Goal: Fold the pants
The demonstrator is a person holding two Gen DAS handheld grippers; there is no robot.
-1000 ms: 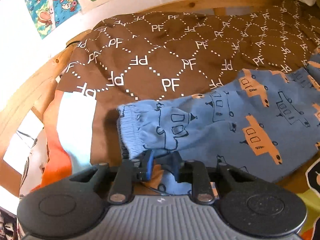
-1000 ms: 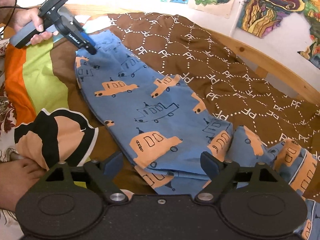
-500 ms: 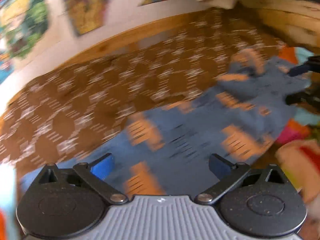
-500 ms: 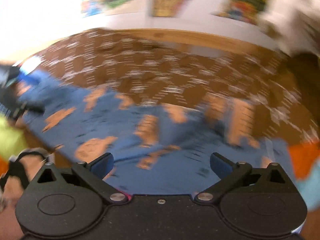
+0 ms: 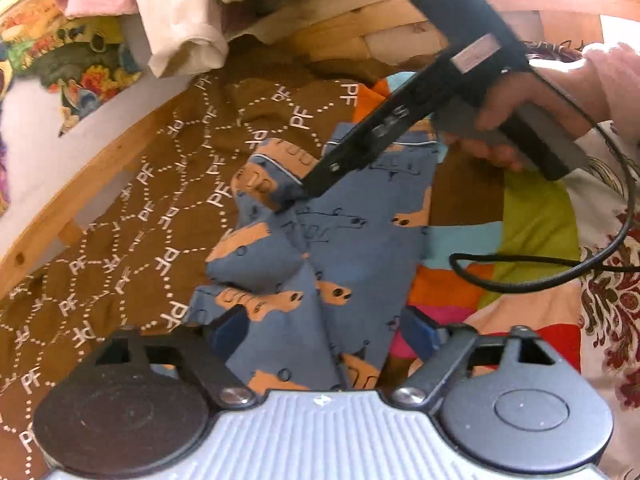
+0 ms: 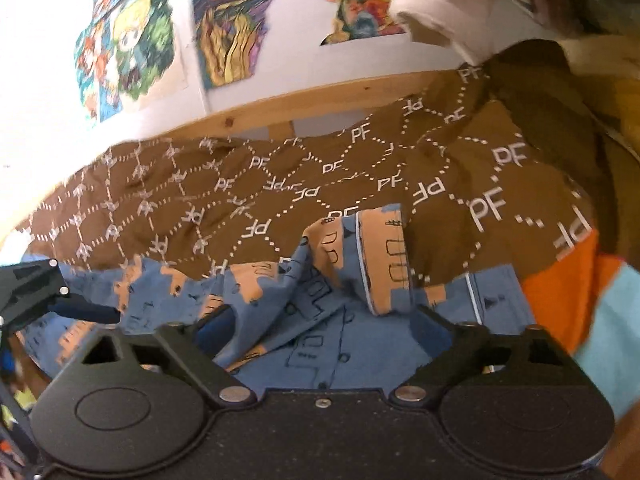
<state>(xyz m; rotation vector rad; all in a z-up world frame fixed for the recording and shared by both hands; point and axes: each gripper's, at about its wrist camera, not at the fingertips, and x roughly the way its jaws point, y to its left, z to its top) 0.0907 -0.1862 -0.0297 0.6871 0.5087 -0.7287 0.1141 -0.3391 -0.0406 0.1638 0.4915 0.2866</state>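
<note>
Item: child's blue pants [image 5: 352, 248], printed with orange vehicles, lying on the bed over a brown "PF"-patterned blanket [image 5: 168, 208], with a patchwork quilt [image 5: 532, 216] along one side near the bed's outer edge. Condition: partly gathered, not flat; the leg ends were rumpled and one cuff [image 6: 384, 256] stood turned up in a loose roll toward the wooden bed frame [image 6: 280, 108] on the wall side. Orientation: long axis ran lengthwise between the two tools, one end under the left gripper [image 5: 324, 330], the far end under the right gripper [image 5: 298, 196]; which end was the waistband cannot be told for certain. Left gripper: fingers spread wide, released, straddling the near fabric without pinching it. Right gripper: in its own view the fingers [image 6: 216, 328] stood apart over the crumpled leg cloth, nothing clamped; from the left view its tip pressed at or just above a fold. Step, by judgement: positioning at opposite ends ahead of a lengthwise fold or a straightening pull. Next move, by judgement: each tool needs to close on a cloth edge, cuff and opposite end, then draw the pants taut to flatten the bunched legs before folding. Hanging garments [image 5: 176, 12] overhead, not involved.
</note>
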